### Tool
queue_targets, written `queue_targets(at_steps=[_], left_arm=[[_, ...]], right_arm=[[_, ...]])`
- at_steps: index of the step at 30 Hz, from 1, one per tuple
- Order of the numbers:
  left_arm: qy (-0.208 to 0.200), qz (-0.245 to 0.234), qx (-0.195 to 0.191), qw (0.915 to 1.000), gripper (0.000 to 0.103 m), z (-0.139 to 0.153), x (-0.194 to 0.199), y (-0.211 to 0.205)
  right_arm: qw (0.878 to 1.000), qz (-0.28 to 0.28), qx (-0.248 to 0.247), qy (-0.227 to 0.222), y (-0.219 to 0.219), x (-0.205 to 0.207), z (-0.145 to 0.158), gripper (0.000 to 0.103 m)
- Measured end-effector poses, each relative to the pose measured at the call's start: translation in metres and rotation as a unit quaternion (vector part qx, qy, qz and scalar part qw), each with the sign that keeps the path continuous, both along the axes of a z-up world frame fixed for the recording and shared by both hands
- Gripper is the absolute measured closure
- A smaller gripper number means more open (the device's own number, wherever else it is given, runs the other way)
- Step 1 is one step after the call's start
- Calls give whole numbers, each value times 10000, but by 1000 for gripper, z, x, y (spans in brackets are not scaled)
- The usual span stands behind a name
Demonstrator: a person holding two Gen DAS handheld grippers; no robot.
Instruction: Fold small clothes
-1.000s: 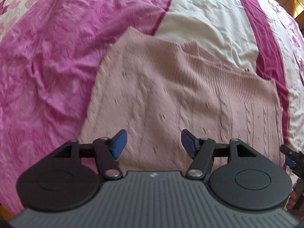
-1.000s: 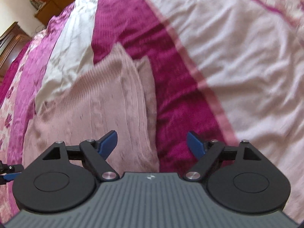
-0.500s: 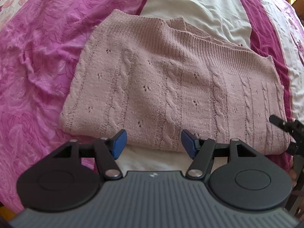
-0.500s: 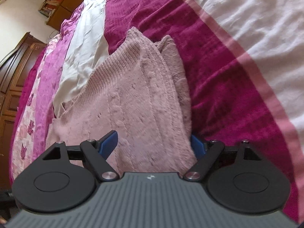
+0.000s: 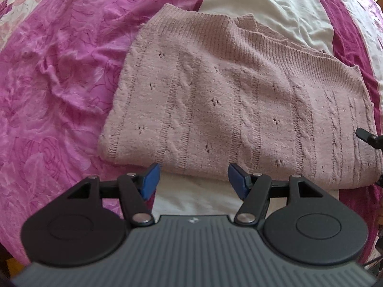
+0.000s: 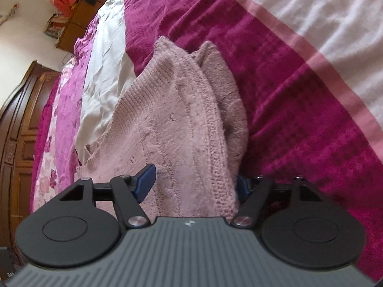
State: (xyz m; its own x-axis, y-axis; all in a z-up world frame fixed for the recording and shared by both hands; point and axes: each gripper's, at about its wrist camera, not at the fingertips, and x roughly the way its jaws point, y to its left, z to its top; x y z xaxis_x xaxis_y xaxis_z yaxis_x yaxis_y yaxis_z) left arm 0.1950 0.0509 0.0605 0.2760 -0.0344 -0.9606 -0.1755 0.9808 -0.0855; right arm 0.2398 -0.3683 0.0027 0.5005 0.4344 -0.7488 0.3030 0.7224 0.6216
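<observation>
A dusty-pink cable-knit sweater (image 5: 227, 100) lies folded into a flat rectangle on the bed. My left gripper (image 5: 192, 180) is open, its blue pads just short of the sweater's near edge, with white sheet between them. My right gripper (image 6: 194, 183) is open too, and it straddles the sweater's (image 6: 182, 119) thick folded right end. The knit fills the gap between its fingers, and the right pad is mostly hidden behind the fabric. In the left wrist view a black tip of the right gripper (image 5: 368, 138) shows at the sweater's right edge.
The bedspread (image 5: 59, 83) runs in magenta, white and dark crimson stripes (image 6: 299, 110) and is wrinkled to the left of the sweater. A dark wooden wardrobe (image 6: 19, 131) and a low shelf (image 6: 67, 24) with books stand beyond the bed.
My left gripper has drawn back from over the sweater to its near edge. My right gripper has slid left from the bedspread onto the sweater's right end, which now sits between its fingers.
</observation>
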Motion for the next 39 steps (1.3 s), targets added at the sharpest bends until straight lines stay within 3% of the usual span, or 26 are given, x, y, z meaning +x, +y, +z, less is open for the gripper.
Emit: queue_targets(at_steps=[3, 12, 16, 26, 39], left_arm=[[5, 11, 10, 10000, 38, 0, -1, 3], [5, 122, 11, 9999, 38, -3, -5, 11], [-8, 122, 67, 9999, 38, -1, -9, 17], [-147, 357, 154, 9991, 38, 14, -14, 48], [-486, 529, 186, 9972, 38, 49, -22, 98]], right_arm=[[9997, 120, 156, -174, 1, -2, 7, 40], [9994, -237, 264, -27, 2, 0, -1, 41], [9994, -280, 153, -168, 2, -6, 10, 72], [9966, 187, -245, -759, 29, -10, 74, 77], [9770, 1561, -401, -1397, 148, 12, 149, 79]])
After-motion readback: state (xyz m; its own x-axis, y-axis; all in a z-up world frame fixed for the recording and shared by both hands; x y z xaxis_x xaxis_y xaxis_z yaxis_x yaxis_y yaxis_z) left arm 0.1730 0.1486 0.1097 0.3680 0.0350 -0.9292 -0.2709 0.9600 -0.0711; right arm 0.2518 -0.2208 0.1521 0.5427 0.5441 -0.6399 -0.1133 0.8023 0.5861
